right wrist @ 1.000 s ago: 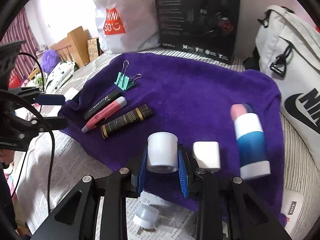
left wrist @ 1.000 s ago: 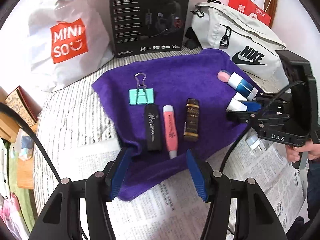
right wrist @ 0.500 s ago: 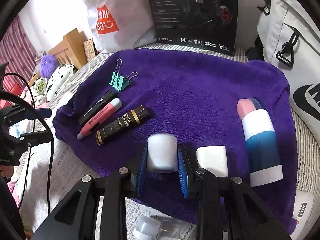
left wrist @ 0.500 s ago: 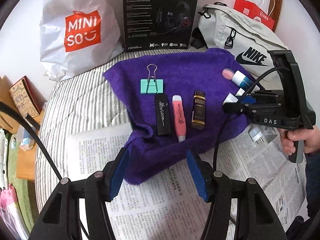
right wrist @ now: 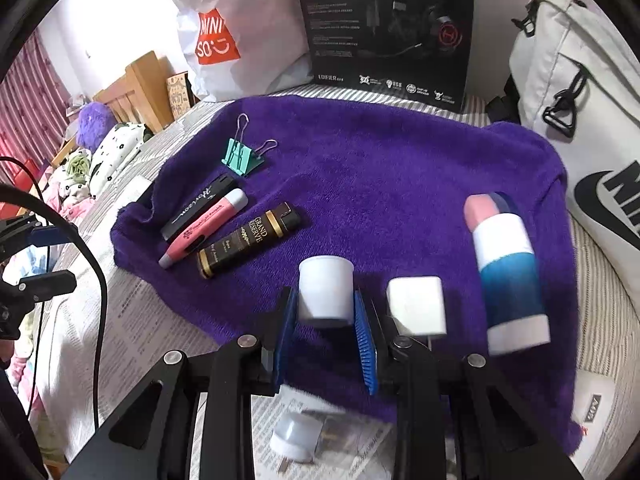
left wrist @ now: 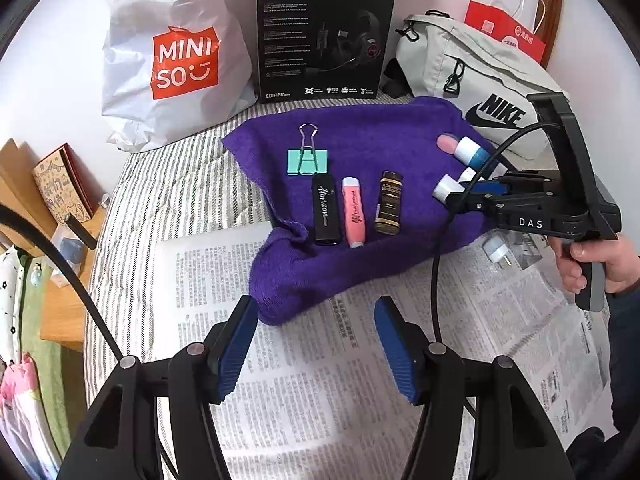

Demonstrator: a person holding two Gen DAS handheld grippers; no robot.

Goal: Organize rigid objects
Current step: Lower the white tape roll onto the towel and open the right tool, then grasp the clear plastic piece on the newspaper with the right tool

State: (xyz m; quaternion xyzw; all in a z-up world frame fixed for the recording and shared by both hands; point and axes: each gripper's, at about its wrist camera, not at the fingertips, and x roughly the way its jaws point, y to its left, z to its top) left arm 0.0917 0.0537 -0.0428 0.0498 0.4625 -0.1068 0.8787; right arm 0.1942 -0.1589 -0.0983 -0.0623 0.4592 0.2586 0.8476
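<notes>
White cap (right wrist: 325,293) is pinched between the blue pads of the right gripper (right wrist: 325,322), low over the near edge of the purple towel (right wrist: 380,160), with a white block (right wrist: 417,305) just beside it on the right and a blue-and-white tube (right wrist: 508,276) beyond that. The left gripper (left wrist: 314,350) hangs jaws apart and empty over bare newspaper (left wrist: 320,380), near the towel's near-left corner. Far across the towel there's open purple, then a black headset box (left wrist: 324,32), white shopping bag (left wrist: 168,52) and grey bag (left wrist: 472,72) lining the far side of the striped bed.

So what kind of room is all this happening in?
Most likely a bedroom at home: the purple towel lies on a striped mattress, with a wooden bed frame behind, and shopping bags against the wall.
</notes>
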